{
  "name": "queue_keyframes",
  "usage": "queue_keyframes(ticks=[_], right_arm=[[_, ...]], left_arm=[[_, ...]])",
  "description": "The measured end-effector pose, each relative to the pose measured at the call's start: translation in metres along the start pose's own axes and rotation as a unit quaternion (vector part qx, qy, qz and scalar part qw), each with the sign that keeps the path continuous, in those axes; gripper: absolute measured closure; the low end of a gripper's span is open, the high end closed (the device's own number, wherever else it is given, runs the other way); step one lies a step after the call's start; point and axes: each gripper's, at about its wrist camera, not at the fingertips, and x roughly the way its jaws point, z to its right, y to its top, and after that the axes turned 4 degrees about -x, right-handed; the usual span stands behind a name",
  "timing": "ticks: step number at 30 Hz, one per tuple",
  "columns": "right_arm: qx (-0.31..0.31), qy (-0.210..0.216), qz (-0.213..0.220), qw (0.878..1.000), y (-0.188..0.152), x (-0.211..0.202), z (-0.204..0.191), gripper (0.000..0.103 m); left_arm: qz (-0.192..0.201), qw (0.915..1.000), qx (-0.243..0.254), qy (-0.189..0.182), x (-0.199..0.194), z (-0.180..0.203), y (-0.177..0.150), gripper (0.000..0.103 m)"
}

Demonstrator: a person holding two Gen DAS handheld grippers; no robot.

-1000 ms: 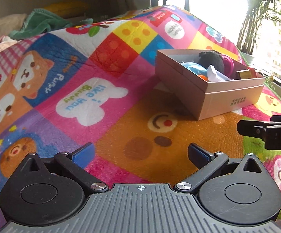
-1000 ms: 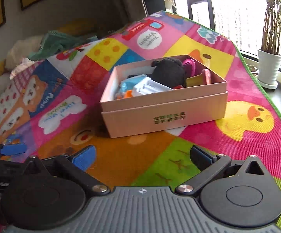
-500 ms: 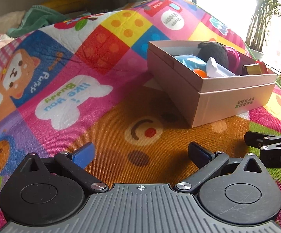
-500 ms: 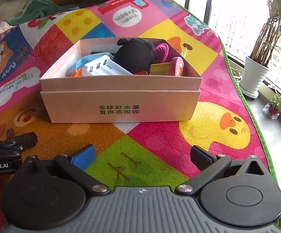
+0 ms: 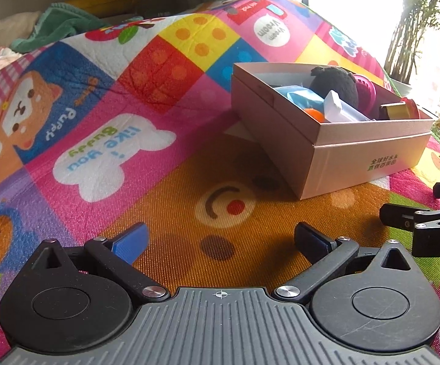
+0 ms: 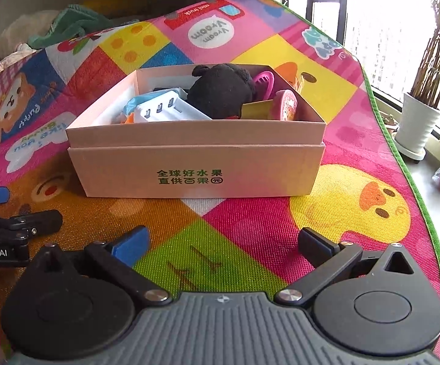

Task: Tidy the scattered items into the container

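Two grippers: both low over the mat (image 6: pixel 250 213), side by side, aimed toward the box (image 6: pixel 195 167).
Left gripper (image 5: pixel 220 240): level, fingers spread wide, nothing between them; points over the orange bear patch, box ahead to its right.
Right gripper (image 6: pixel 223 240): level, fingers spread wide, empty; squarely faces the box's printed long side, over the green and pink squares.
Box: pink cardboard, open top, sits on the mat, apart from both grippers.
Contents: black plush (image 6: pixel 220 91), white charger (image 6: pixel 165 109), pink comb (image 6: pixel 265 82), round pink tin (image 6: pixel 285 105), blue packet (image 5: pixel 299 97), all inside.
Mat around box: no loose items seen.
Plant (image 6: pixel 417 121): white pot, off the mat by the window.
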Motion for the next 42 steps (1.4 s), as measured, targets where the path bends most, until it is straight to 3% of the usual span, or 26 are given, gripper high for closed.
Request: queue_keyframes(ticks=[42], right_arm=[[-0.003, -0.002, 0.000, 1.000, -0.0021, -0.0051, 0.0080, 0.000]], left_arm=[[0.000, 1.0000, -0.002, -0.003, 0.0008, -0.0025, 0.0000, 0.000]])
